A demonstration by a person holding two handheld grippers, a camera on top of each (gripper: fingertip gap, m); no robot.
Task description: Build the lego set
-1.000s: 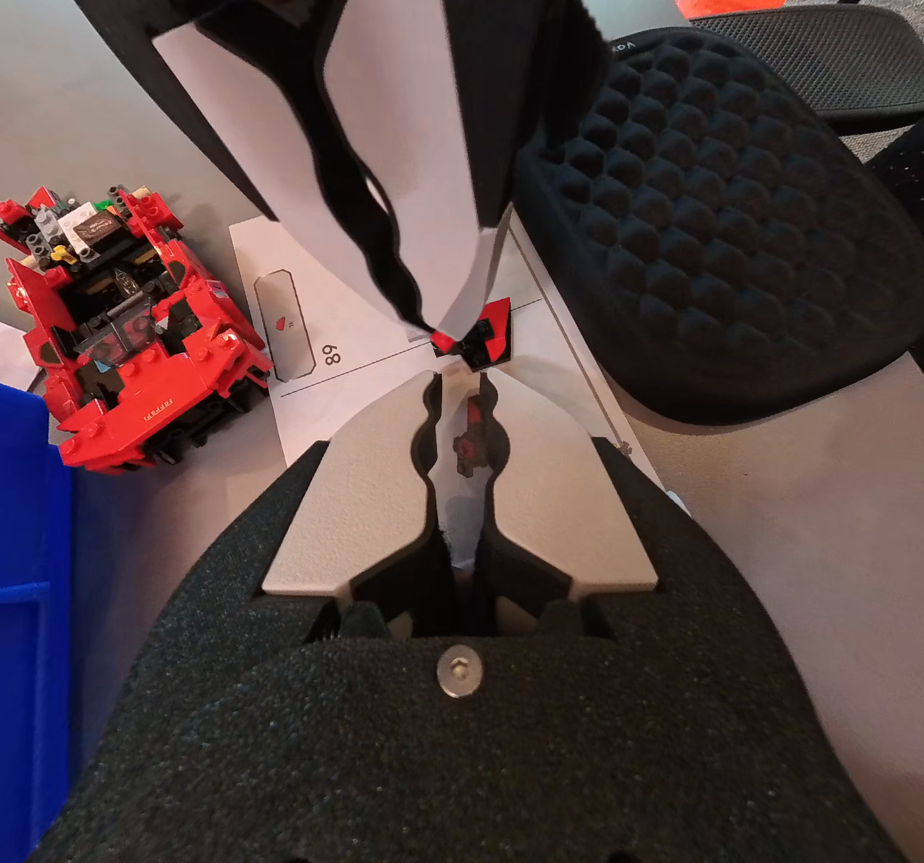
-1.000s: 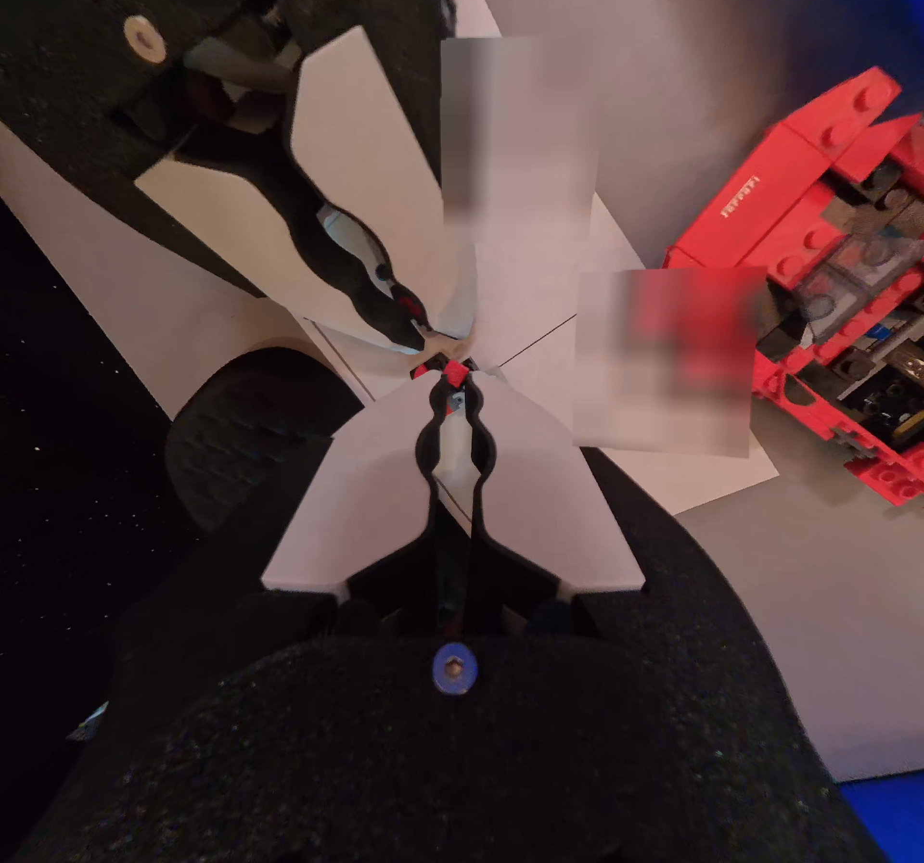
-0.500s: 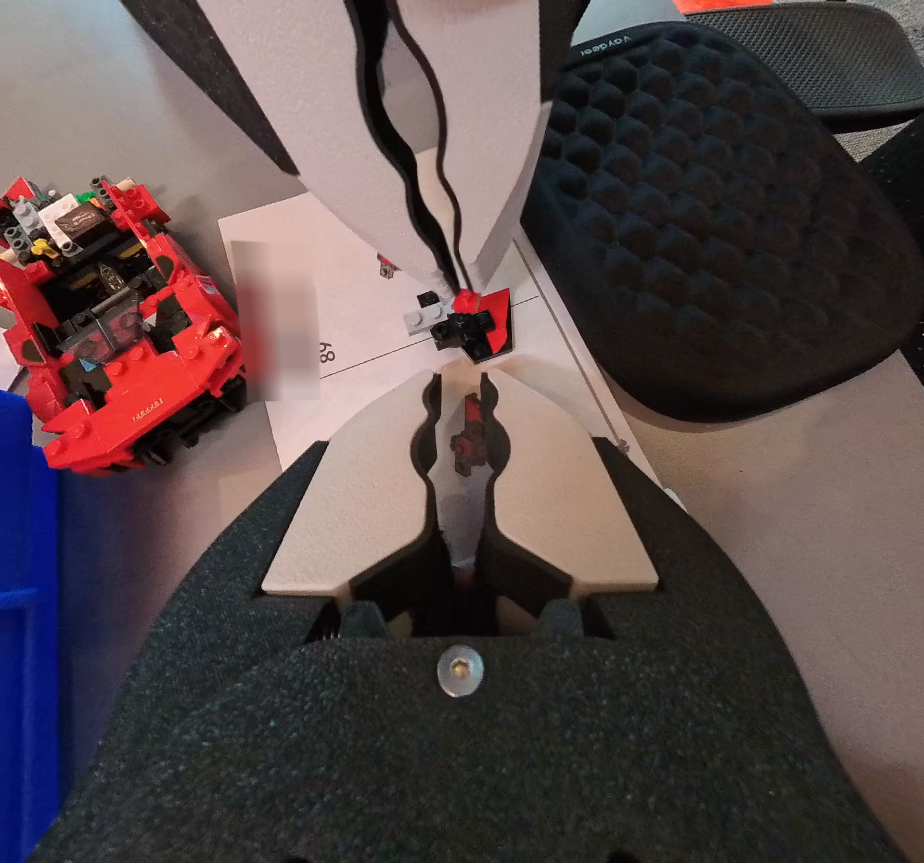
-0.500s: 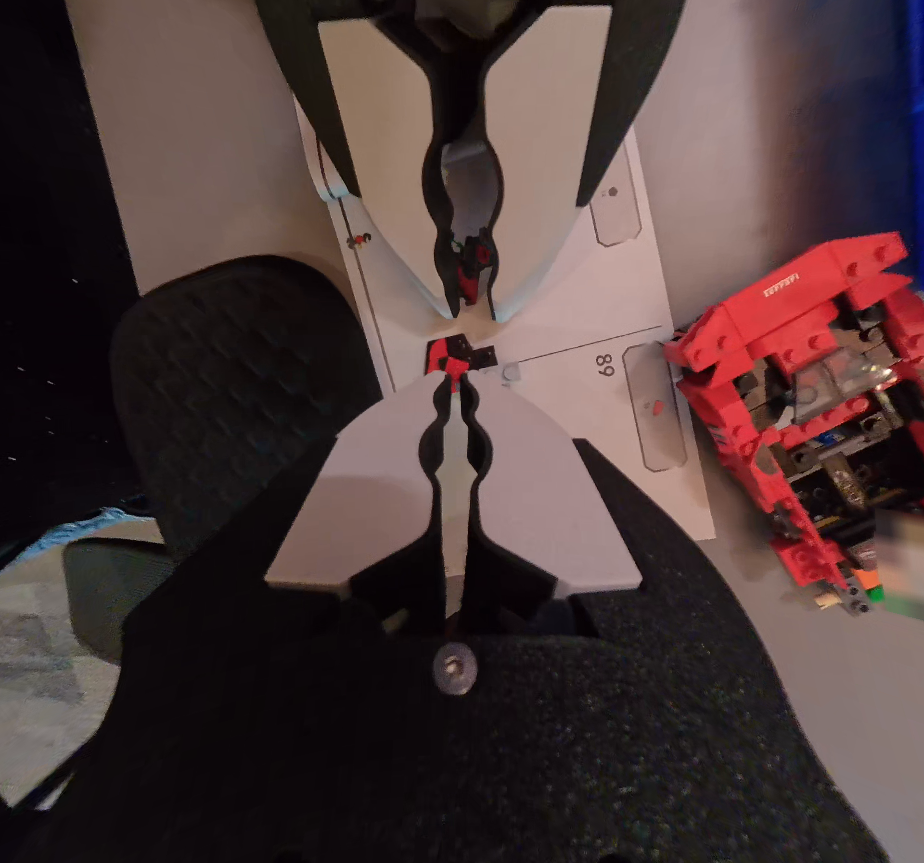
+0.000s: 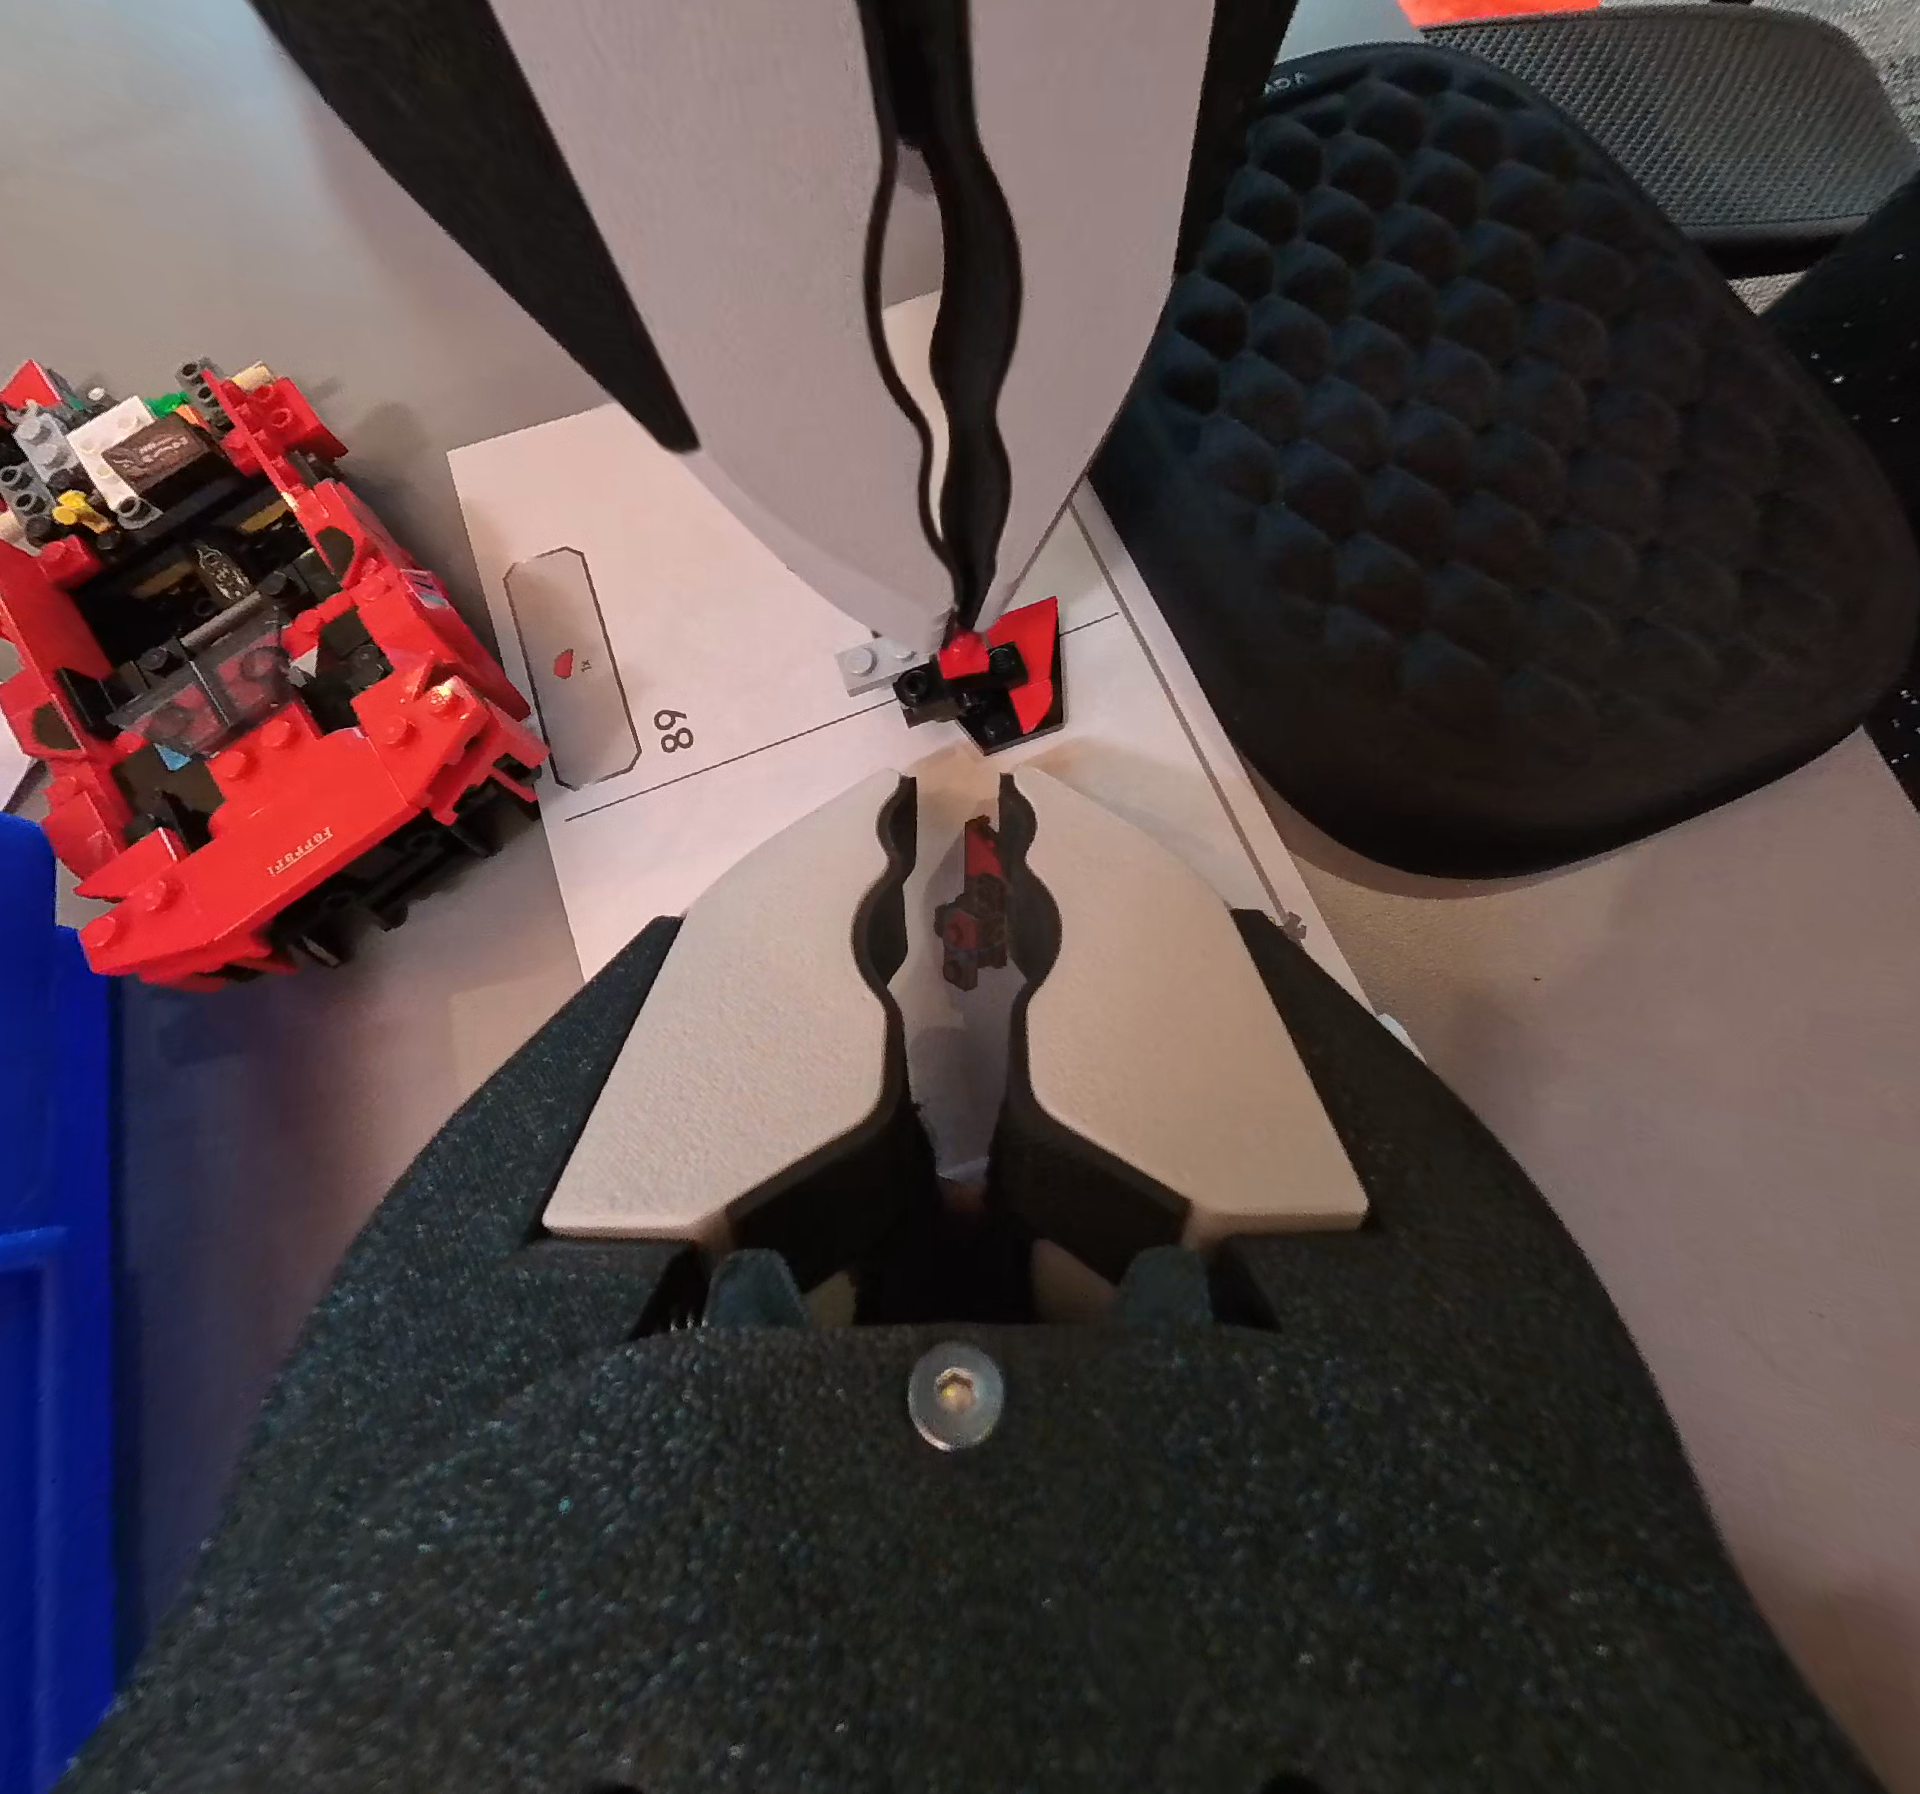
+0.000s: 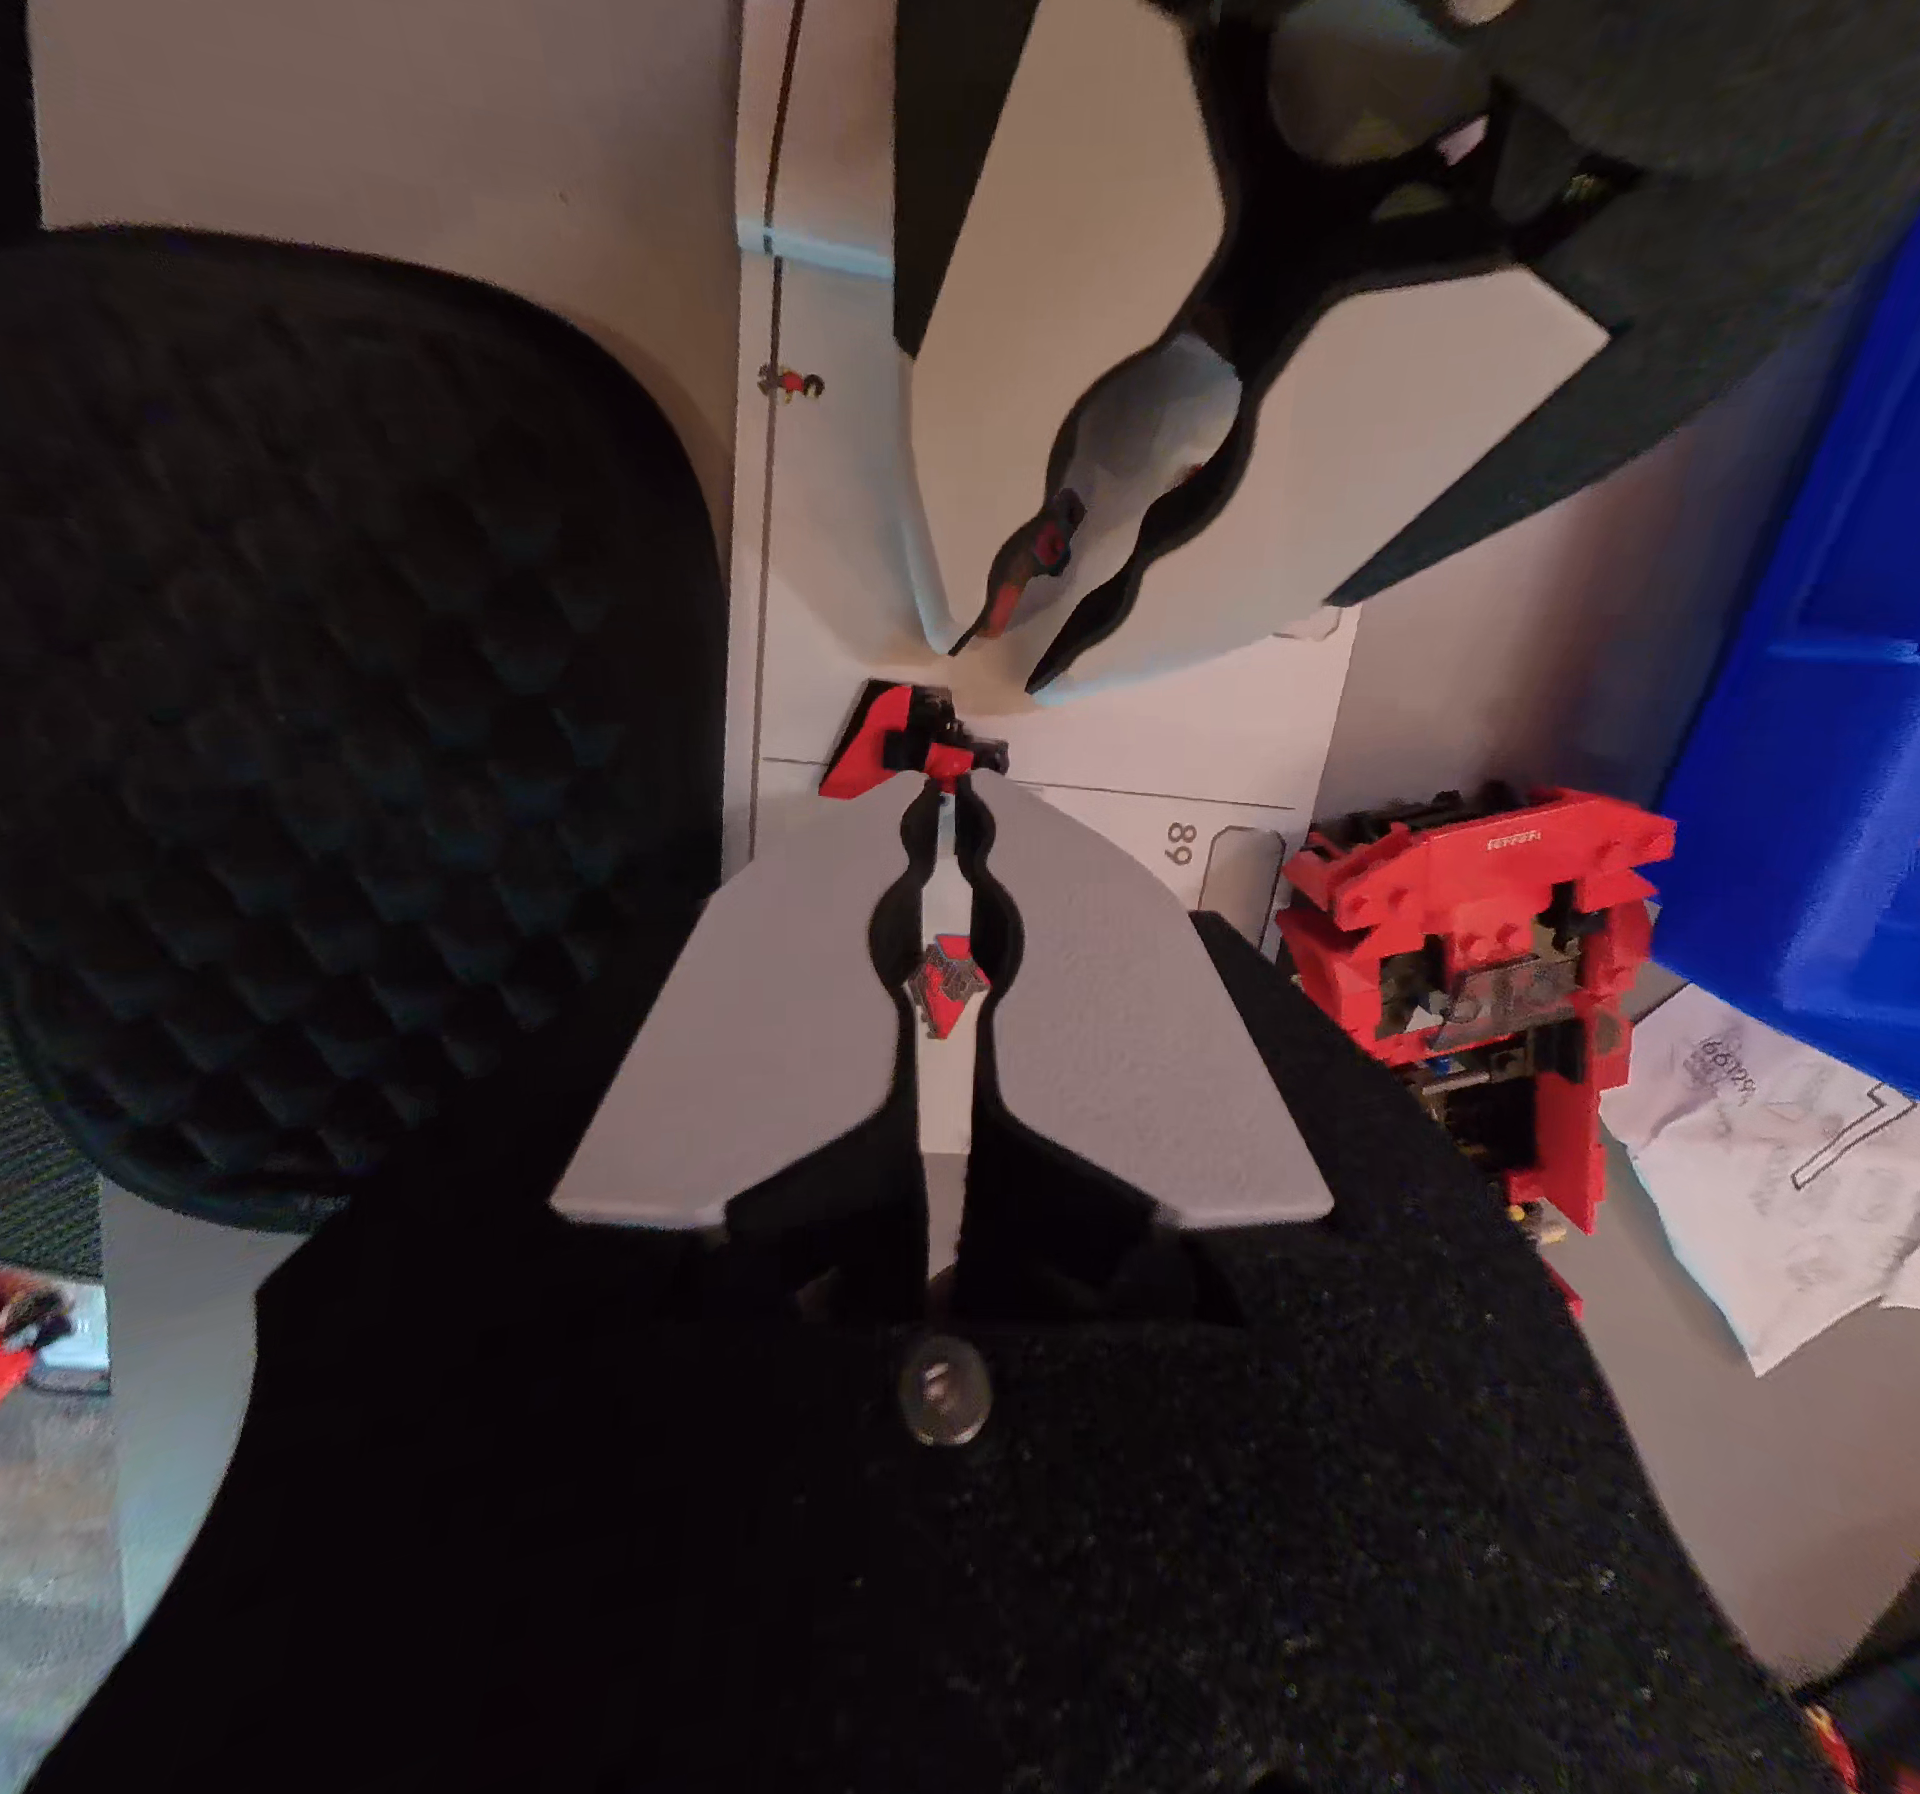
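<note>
A small red-and-black lego assembly (image 5: 987,690) lies on the white instruction page (image 5: 644,539); a light grey plate (image 5: 868,669) sticks out of its left side. My right gripper (image 6: 948,794) is shut on a tiny red piece (image 6: 943,759) and holds it on top of the assembly (image 6: 883,736). In the left wrist view it (image 5: 961,617) comes straight down from above. My left gripper (image 5: 956,783) is narrowly open and empty, with its tips at the assembly's near corner. It also shows in the right wrist view (image 6: 992,674).
A partly built red lego car (image 5: 239,684) stands left of the page, also in the right wrist view (image 6: 1475,934). A blue bin (image 5: 42,1225) is beside it. A black chair cushion (image 5: 1507,456) borders the page. Crumpled paper (image 6: 1766,1162) lies behind the car. Both grippers' tips are close together, under 4 cm apart.
My right gripper has swung from a tilt to point straight down, keeping the red piece at the assembly. The grey plate has come into view. My left gripper has hardly moved.
</note>
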